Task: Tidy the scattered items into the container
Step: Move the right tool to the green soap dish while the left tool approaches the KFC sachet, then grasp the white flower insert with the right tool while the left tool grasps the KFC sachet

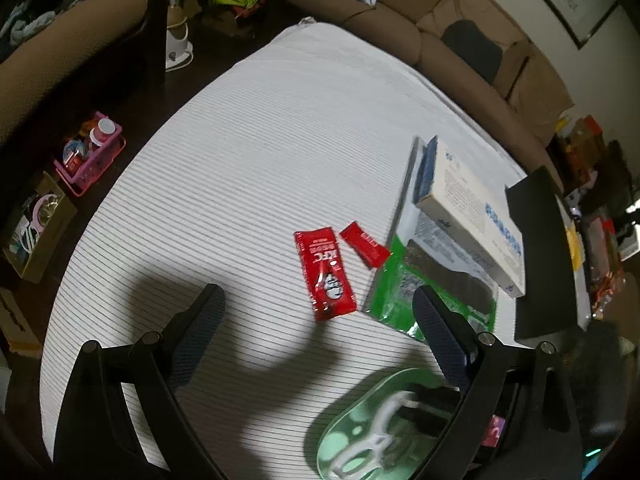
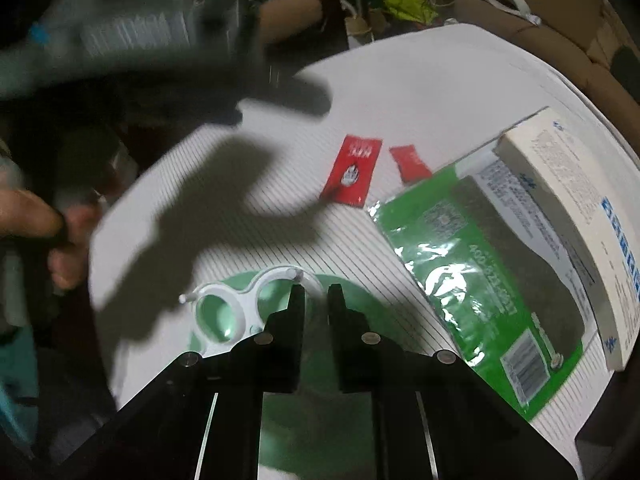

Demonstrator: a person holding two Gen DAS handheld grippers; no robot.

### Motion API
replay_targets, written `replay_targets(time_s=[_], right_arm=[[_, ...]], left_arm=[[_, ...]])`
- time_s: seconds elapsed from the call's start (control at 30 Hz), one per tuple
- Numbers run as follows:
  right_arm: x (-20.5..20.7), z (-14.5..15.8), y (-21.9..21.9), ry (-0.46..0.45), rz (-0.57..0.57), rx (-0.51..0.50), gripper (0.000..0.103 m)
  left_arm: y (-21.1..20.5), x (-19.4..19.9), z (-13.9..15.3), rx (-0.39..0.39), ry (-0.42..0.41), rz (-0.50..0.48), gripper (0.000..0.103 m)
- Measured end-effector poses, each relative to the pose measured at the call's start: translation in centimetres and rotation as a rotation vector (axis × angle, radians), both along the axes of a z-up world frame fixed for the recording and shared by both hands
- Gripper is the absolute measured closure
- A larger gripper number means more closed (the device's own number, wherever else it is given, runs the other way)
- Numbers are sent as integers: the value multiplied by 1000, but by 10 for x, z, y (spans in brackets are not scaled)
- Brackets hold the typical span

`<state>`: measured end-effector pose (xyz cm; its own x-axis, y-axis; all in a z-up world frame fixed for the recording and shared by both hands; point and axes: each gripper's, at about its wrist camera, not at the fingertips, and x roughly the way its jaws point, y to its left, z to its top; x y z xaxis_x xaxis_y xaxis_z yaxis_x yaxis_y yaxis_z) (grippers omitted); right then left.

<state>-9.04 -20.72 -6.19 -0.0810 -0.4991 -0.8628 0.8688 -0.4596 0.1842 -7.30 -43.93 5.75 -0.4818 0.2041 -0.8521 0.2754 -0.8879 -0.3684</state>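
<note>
Left claw [image 1: 316, 312] hangs over the white ribbed table [image 1: 260, 140] w/ its blue-padded fingers [image 1: 200, 320] wide apart, nothing btwn them. Just ahead of it lies a red KFC ketchup sachet [image 1: 325, 274]; a smaller red sachet [image 1: 365, 244] sits just beside that, apart from it, its far corner near or touching the green foil packet [image 1: 400, 292]. A white carton w/ blue print [image 1: 472, 208] lies on the packet's far part.

Right claw [image 2: 314, 300] is down over the pale green tray [image 2: 360, 308] at the near table edge. Its black fingers [image 2: 296, 312] are drawn close together, only a narrow gap left; the tray's clear rim seems to run through that gap, but can't tell if they pinch it. In the tray, just left of the fingertips, lies a white plastic piece w/ two rings [image 2: 240, 300], one ring touching or just beside the left finger.

In the right wrist view a hand [image 2: 44, 232] shows at the left edge, blurred.
</note>
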Motion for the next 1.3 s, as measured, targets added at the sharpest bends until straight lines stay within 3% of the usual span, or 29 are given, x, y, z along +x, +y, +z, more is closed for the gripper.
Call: replay_targets(time_s=[0.27,0.53,0.57,0.6,0.67,0.73,0.87,0.9,0.93,1.07,1.3], right_arm=[[-25,38,35,-60,-146,-116,93],[-25,35,55,-43,-200,-53,88],[-23,31,53,-47,-193,-36,86],[-21,25,50,-51,-186,-21,77],[-16,12,42,-55,-167,8,68],[-10,5,34,-40,-143,29,67],[4,2,27,-5,-96,29,67],[6,2,27,-28,-89,14,67],[8,2,27,-51,-80,4,67],[24,-2,21,-59,5,4,67],[36,-20,-1,24,57,97,44]], left_arm=[[12,-14,-29,-88,-73,-15,9],[46,-37,-60,-303,-162,-55,8],[49,-38,-61,-325,-160,-63,8],[51,-39,-61,-339,-156,-67,9],[58,-38,-57,-349,-141,-82,28],[64,-36,-51,-358,-128,-102,74],[60,-31,-50,-319,-122,-121,75],[57,-29,-49,-280,-117,-120,80],[52,-25,-45,-246,-106,-113,92],[34,-11,-31,-157,-73,-100,98],[24,-6,-18,-112,-55,-95,98]])
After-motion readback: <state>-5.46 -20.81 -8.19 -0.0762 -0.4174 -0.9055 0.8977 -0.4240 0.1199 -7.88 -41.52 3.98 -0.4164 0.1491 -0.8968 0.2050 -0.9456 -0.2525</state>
